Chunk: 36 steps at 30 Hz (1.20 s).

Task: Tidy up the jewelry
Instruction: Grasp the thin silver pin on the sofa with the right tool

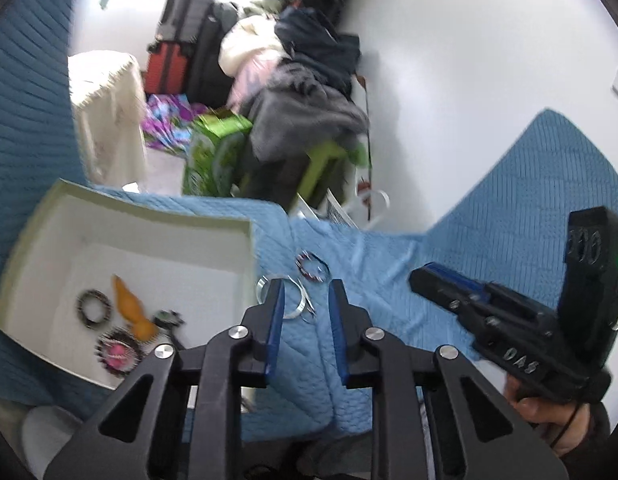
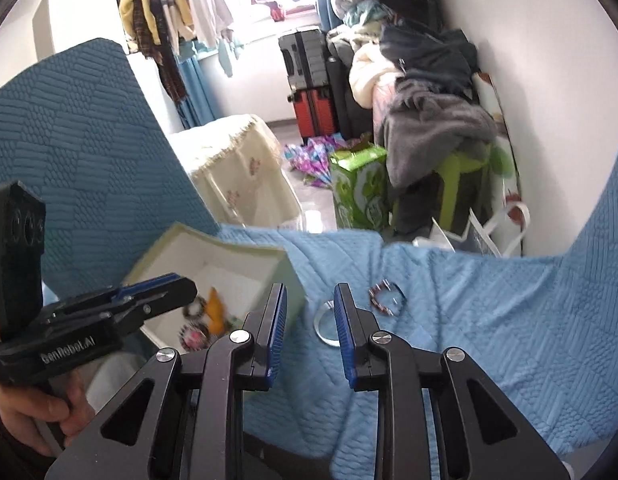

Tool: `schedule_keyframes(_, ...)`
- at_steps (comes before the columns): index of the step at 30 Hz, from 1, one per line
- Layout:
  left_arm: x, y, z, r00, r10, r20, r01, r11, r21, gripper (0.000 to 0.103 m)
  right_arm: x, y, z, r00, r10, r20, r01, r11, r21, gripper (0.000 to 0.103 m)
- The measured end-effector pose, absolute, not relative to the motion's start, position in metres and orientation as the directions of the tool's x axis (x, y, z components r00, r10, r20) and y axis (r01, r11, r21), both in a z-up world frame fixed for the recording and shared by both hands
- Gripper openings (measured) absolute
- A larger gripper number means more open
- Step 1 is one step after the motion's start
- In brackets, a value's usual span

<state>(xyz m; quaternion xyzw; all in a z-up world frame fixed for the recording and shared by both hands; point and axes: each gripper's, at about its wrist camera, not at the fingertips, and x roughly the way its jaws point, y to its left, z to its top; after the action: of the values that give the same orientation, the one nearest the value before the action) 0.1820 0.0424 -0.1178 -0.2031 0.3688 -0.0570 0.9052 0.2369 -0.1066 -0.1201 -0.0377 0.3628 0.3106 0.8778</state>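
Observation:
On the light blue quilt lie silver hoops and a dark beaded bracelet. My left gripper hovers over them, open, with nothing between its blue pads. A white box to its left holds a dark bracelet, an orange piece and a pink round piece. In the right wrist view my right gripper is open and empty, above a clear ring. The beaded bracelet lies to its right and the box to its left.
Each gripper shows in the other's view: the right gripper at right, the left gripper over the box. A darker blue quilt rises at left. Beyond the bed edge are a green bag, piled clothes and suitcases.

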Motion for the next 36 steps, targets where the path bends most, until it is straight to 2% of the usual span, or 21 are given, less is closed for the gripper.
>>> schedule_keyframes(6,0.199,0.028,-0.139,0.639,-0.275,-0.718,-0.051,0.917,-0.397,0.021,0.256,-0.118,-0.184,0.47,0.51,-0.72,-0.589,0.789,0.174,0.021)
schedule_keyframes(11,0.203,0.024,-0.144,0.616,-0.256,-0.745,-0.065,0.926,-0.371,0.021,0.281,-0.11,-0.23,0.422,0.494,-0.76,-0.617,0.771,0.158,0.02)
schedule_keyframes(14,0.203,0.023,-0.146,0.611,-0.249,-0.751,-0.076,0.926,-0.369,0.021,0.302,-0.104,-0.251,0.39,0.488,-0.781,-0.626,0.762,0.163,0.011)
schedule_keyframes(22,0.206,0.017,-0.152,0.595,-0.239,-0.767,-0.099,0.926,-0.365,0.021,0.335,-0.081,-0.273,0.398,0.454,-0.797,-0.676,0.733,0.081,0.008)
schedule_keyframes(33,0.207,0.018,-0.159,0.585,-0.224,-0.779,-0.127,0.924,-0.361,0.021,0.322,-0.067,-0.277,0.422,0.381,-0.823,-0.749,0.658,-0.08,0.008)
schedule_keyframes(36,0.205,0.018,-0.16,0.584,-0.219,-0.781,-0.134,0.923,-0.359,0.021,0.323,-0.069,-0.277,0.383,0.369,-0.847,-0.756,0.652,-0.058,0.009)
